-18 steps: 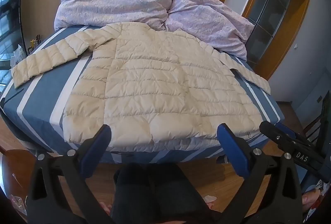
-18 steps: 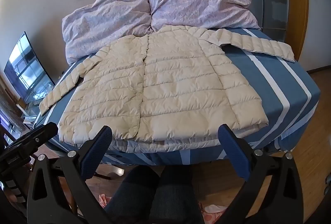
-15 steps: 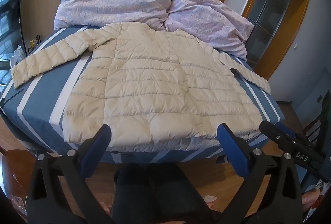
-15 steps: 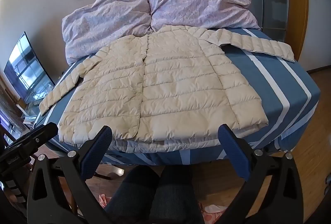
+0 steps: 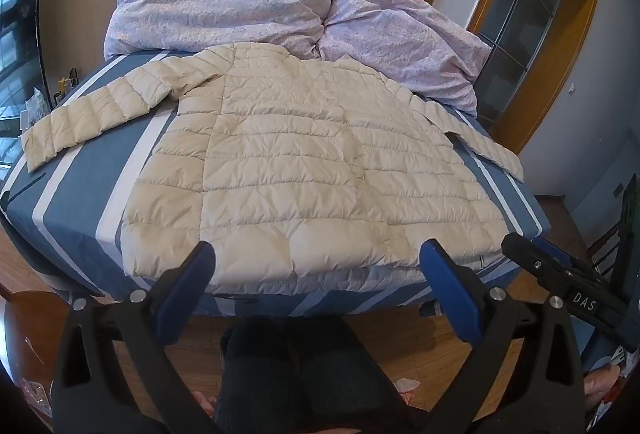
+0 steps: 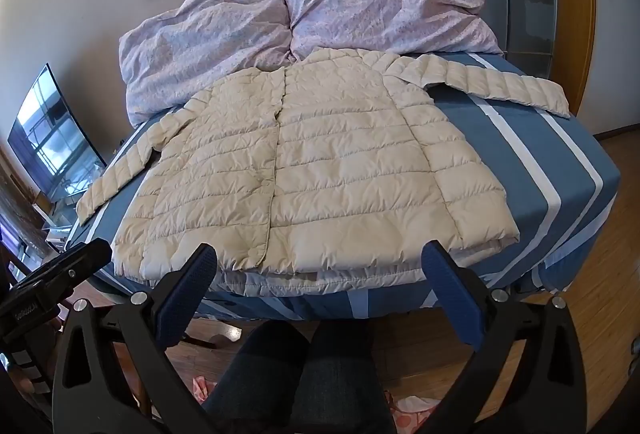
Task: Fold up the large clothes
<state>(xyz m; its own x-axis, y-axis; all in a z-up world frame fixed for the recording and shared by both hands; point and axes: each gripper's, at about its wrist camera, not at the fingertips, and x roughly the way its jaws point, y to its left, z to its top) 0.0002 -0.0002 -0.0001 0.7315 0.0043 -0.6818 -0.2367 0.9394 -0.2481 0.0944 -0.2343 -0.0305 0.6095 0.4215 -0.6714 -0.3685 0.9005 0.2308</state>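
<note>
a: nearest us, what are the two tools doing?

b: the left gripper [image 5: 316,274] with blue padded fingers [image 5: 188,284] hangs short of the foot of the blue and white striped bed [image 5: 80,169], jaws spread wide, nothing between them. the right gripper [image 6: 320,274] is the same: wide apart, empty, above the person's dark trousered knees [image 6: 304,366] on the near side of the bed. i'd say they are held back and open because no fold has begun yet.

a: and the thing to fold?

b: the cream quilted puffer jacket [image 5: 304,169] lies flat on the bed, front up, its hem at the bed's near edge, just beyond both sets of fingers but not touching them. the closed front seam [image 6: 276,161] runs away from us up the middle of the bed.

a: why is it spread like that?

b: my guess is so each part can be reached. one sleeve [image 5: 92,113] stretches toward the bed's left edge, the other sleeve [image 6: 492,83] toward its right edge, both fully out, so each tool has a sleeve on its own side to bring in first.

a: further back?

b: the collar end points at the head of the bed, where two crumpled lilac floral pillows [image 6: 288,21] sit against the wall, clear of the jacket's body. beyond the bed's left side stands a dark flat screen [image 6: 52,137].
</note>
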